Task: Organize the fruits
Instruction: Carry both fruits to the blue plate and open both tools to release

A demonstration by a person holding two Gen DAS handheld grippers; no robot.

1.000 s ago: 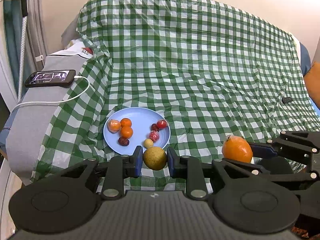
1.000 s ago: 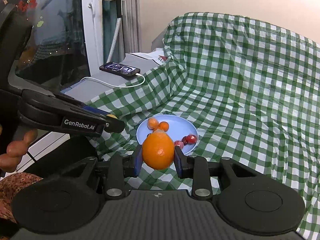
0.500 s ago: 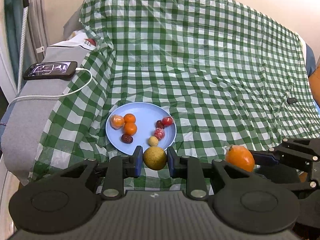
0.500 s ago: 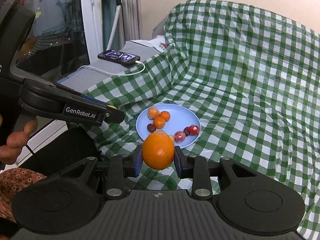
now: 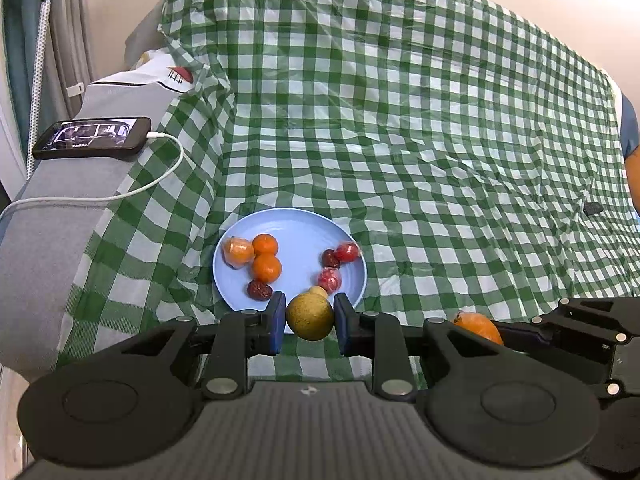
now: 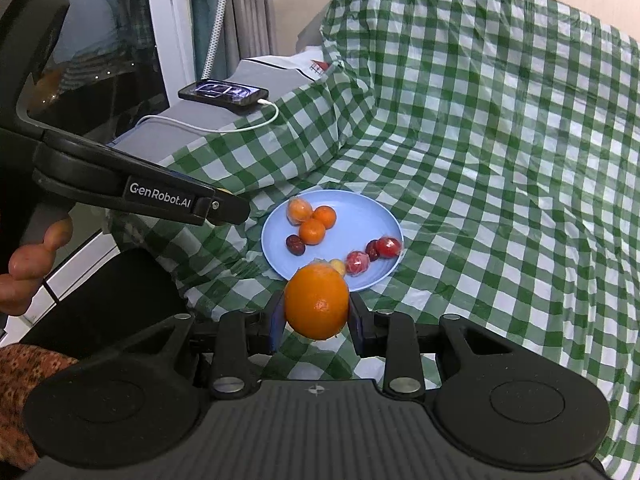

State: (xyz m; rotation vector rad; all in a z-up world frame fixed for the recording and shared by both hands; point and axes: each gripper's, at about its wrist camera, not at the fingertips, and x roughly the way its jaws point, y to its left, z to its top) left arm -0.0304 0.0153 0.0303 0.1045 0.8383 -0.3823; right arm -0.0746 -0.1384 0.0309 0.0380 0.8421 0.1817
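While both hover near the round light-blue plate, left gripper clenched on a round yellow-green fruit, right gripper grasping a large orange.

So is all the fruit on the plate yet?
Not quite. Small oranges and red fruits already sit on the round blue plate. The left hand-held gripper holds a yellow-green pear; the right hand-held gripper holds a big orange. Both still need placing.

Black claw, blue pads, silver screws, "GenRobot.AI" lettering
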